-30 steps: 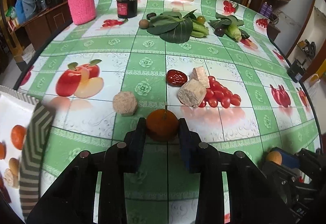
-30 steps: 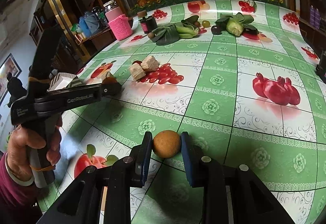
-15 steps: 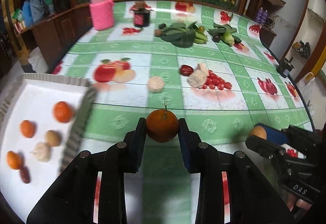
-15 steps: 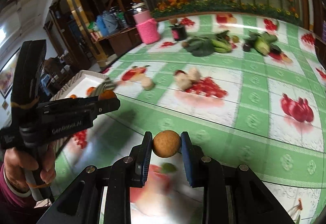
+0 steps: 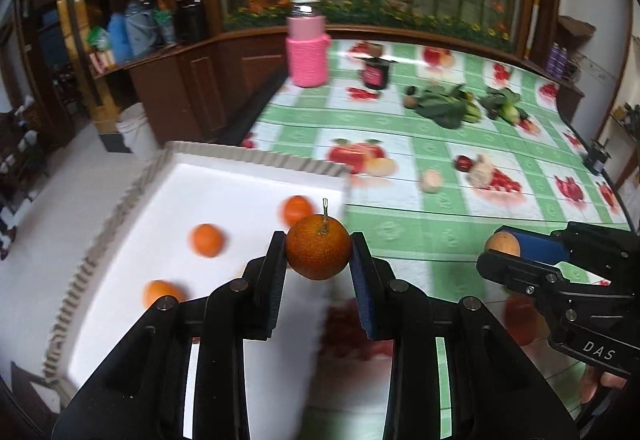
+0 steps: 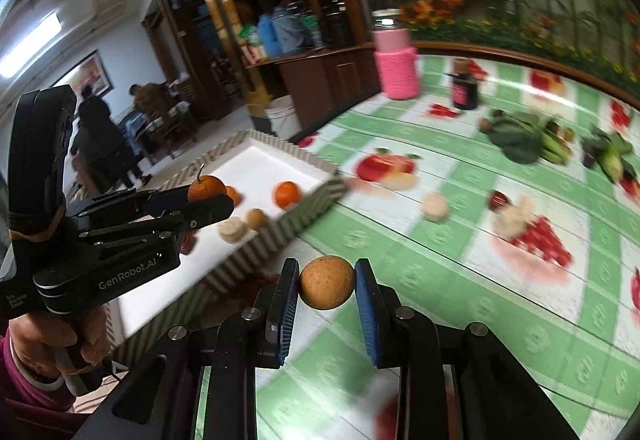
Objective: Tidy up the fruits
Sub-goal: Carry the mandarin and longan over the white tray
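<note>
Left gripper (image 5: 319, 254): clamped on the stemmed orange (image 5: 318, 246), held above the tray's near right corner
Right gripper (image 6: 327, 288): closed on a tan round fruit (image 6: 327, 288), over the green-checked desk (image 6: 460, 280) just beside the tray
Hidden: gripper bodies cover the desk's near edge in both views; blur smears the tray's front
Tray (image 5: 248, 159): white, ridged rim, hanging off the desk's left edge; three oranges (image 5: 206, 240) loose inside, plenty of bare floor between them
Hard to tell: pale lumps (image 6: 434, 205) mid-desk, kind unclear
Far: greens (image 5: 440, 107), pink-sleeved jar (image 5: 307, 51) near the back rim
</note>
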### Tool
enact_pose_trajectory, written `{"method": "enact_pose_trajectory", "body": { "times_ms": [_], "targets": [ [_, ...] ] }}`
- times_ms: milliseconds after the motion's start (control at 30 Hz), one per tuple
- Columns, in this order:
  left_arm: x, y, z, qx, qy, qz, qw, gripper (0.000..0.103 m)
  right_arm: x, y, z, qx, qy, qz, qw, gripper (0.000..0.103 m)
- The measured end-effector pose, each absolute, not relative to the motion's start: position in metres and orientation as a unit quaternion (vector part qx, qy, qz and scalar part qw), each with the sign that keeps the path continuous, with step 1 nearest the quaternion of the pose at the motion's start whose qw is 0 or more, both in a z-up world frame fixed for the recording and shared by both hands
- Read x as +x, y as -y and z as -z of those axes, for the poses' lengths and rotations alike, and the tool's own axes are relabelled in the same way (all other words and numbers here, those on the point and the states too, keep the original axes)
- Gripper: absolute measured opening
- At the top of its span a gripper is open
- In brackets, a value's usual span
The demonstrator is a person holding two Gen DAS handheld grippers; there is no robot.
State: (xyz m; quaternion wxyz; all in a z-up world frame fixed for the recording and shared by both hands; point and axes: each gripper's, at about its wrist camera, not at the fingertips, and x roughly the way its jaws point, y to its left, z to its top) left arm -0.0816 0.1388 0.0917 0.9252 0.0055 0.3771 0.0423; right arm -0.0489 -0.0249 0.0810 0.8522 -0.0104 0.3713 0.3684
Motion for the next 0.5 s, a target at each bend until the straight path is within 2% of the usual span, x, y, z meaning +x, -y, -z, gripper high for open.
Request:
{"method": "enact_pose_trajectory", "body": {
  "times_ms": [500],
  "targets": [
    [-0.113, -0.231, -0.081, -0.018, -0.379, -0.137, 0.915, 0.031, -0.056, -0.077, -0.083, -0.069, -0.372, -0.433, 0.818, 0.027]
  ]
}}
